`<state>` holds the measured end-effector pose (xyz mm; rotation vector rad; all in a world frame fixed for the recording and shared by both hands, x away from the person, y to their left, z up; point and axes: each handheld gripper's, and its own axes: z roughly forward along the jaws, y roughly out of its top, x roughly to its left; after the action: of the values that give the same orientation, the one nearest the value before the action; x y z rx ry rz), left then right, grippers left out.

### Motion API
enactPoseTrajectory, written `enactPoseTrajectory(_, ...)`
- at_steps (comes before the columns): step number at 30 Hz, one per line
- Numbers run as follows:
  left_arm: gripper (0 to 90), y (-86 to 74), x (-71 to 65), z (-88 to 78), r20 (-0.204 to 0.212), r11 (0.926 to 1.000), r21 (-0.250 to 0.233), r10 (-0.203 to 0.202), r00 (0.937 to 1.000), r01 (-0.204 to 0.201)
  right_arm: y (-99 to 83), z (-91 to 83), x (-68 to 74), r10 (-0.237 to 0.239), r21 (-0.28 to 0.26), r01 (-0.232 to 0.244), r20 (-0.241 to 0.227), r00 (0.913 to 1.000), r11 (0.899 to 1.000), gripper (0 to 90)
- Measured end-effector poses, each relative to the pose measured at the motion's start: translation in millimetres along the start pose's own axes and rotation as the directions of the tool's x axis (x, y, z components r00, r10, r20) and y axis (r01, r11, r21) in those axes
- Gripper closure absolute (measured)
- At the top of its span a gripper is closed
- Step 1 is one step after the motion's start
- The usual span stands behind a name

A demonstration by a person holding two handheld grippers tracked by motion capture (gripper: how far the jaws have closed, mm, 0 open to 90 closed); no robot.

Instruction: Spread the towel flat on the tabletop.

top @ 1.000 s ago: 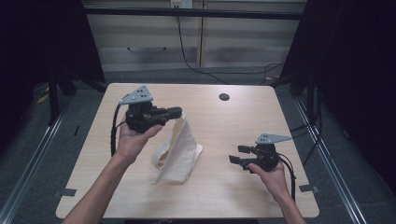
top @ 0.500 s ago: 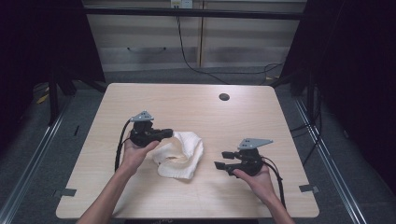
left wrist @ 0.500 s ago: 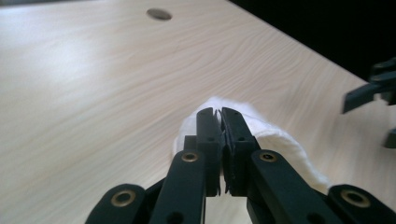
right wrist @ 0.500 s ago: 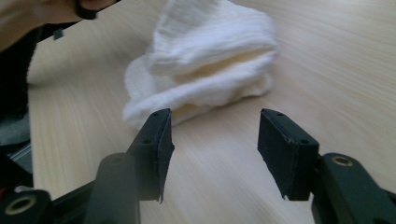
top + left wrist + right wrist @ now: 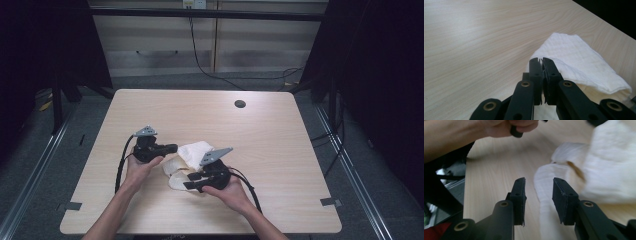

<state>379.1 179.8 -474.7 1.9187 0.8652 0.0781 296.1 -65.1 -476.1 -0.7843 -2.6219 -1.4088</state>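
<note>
The left gripper (image 5: 542,61) has its jaws pinched together on an edge of the white cloth (image 5: 579,62). The right gripper (image 5: 539,192) has just been closing; its jaws stand partly apart with a fold of cloth between them, pads not pressing. The cloth lies crumpled between both grippers, nearer the table's (image 5: 280,135) front edge.

So that's one white cloth (image 5: 192,152), two grippers, left (image 5: 172,148) and right (image 5: 189,180), on one wooden surface (image 5: 280,150).

The cloth (image 5: 609,167) is blurred and cut off at right.
</note>
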Motion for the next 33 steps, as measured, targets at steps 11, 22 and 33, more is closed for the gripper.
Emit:
enactPoseTrajectory(11, 86.4, -0.5, -1.1, -1.2, 0.002, 1.0, 0.004, 0.007, 1.0, -0.007, -6.8, 23.3, -6.9, -0.046, 0.092, 0.042, 0.038, 0.9982, 0.995, 52.8)
enactPoseTrajectory(22, 86.2, -0.4, -0.2, -3.0, 0.001, 1.0, -0.003, 0.005, 1.0, -0.005, -16.3, 20.8, -7.4, -0.141, 0.117, 0.126, 0.13, 0.9814, 0.985, 77.8)
enactPoseTrajectory(33, 86.5, -0.1, 2.7, -15.9, -0.009, 0.9996, -0.026, -0.009, 0.9999, 0.008, -34.7, -20.6, -20.1, -0.065, 0.099, 0.051, 0.143, 0.9877, 0.994, 88.5)
